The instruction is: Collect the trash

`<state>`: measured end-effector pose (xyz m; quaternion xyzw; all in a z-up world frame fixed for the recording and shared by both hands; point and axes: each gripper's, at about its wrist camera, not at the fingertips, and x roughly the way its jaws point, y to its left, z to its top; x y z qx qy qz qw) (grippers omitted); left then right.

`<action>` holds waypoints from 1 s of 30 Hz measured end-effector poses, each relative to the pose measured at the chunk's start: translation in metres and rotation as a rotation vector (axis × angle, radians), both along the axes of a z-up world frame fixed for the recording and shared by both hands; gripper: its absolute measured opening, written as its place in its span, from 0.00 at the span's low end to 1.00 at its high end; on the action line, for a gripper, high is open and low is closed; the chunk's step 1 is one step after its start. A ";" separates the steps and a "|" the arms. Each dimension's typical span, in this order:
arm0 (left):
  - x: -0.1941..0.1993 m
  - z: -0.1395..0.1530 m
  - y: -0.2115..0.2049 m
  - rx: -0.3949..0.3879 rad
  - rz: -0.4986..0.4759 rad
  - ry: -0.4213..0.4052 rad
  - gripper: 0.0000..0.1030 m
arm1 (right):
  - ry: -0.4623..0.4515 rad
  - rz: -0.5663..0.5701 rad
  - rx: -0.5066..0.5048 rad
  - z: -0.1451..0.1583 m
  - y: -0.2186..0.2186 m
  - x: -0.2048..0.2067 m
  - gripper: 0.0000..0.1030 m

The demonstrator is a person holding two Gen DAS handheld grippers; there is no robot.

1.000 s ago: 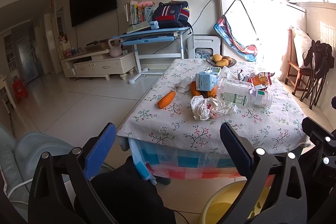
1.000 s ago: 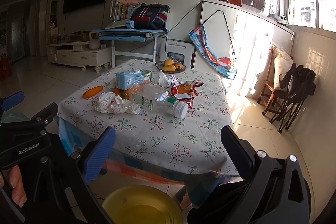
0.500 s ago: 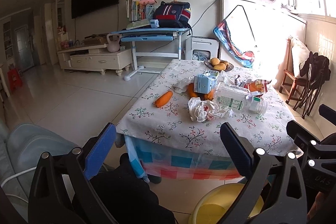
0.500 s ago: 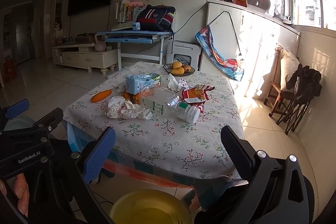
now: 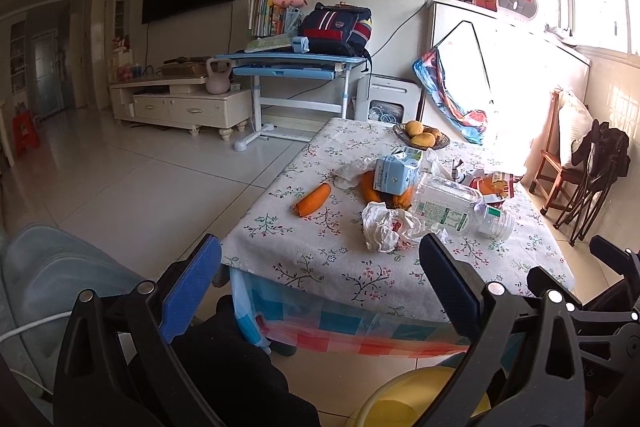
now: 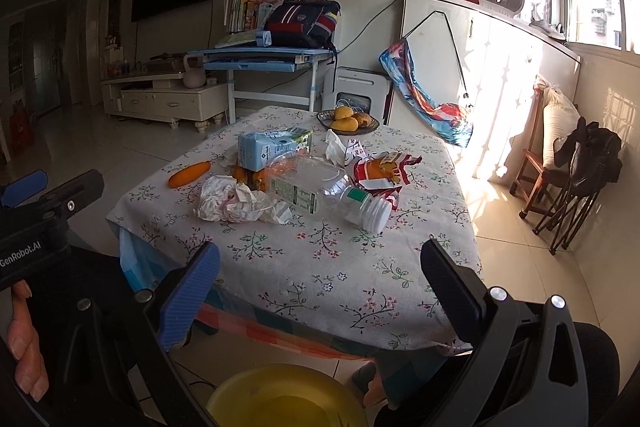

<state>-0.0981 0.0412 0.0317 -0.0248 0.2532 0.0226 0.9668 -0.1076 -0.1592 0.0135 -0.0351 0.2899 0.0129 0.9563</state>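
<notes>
A low table with a floral cloth holds a pile of trash: a crumpled white bag, a clear plastic bottle on its side, a blue carton, a red snack wrapper and white tissue. A carrot lies to the left. A yellow bin stands on the floor below. My left gripper and right gripper are both open and empty, held short of the table's near edge.
A bowl of mangoes sits at the table's far end. A blue desk and TV cabinet stand behind. A wooden chair with dark clothing is at the right. A grey seat is at lower left.
Both grippers have risen and tilted a little, so the table sits lower in view. Both stay open. Nothing on the table has moved.
</notes>
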 end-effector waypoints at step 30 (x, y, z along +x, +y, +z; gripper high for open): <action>0.171 -0.086 -0.083 0.116 -0.116 0.293 0.91 | 0.100 -0.079 0.116 -0.024 -0.036 0.032 0.93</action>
